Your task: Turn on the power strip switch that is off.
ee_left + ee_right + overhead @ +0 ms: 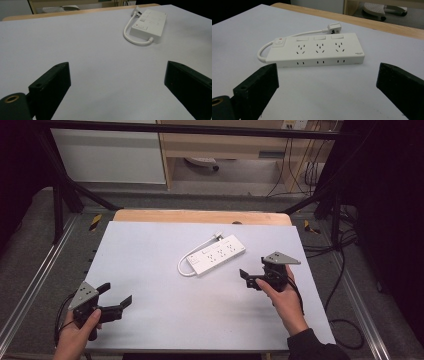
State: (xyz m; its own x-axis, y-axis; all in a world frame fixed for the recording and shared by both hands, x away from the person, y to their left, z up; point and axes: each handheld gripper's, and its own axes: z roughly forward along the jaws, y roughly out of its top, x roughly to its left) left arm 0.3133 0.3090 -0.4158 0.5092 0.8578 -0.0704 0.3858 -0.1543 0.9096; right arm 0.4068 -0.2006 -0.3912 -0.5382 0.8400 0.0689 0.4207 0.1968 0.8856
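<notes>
At lower left of the high view, your left gripper: held in your left hand, jaws spread wide apart, nothing between them, set just above the near left part of the counter. Its grey three-cornered plate faces up.

Right of centre in the high view, your right gripper: held in your right hand, jaws likewise wide apart and empty, pointed toward the frame's left. Its grey plate sits on top.

Middle of the high view, power strip: white, three socket groups, lying flat on the counter, angled from lower left to upper right. In the right gripper view it lies close ahead across the upper middle, red-marked switch at its left end. In the left gripper view it sits well off at upper right.

Cord: short, white, looping from the strip's left end round to a plug resting behind the strip.

Far edge of the counter: bare wooden strip.
</notes>
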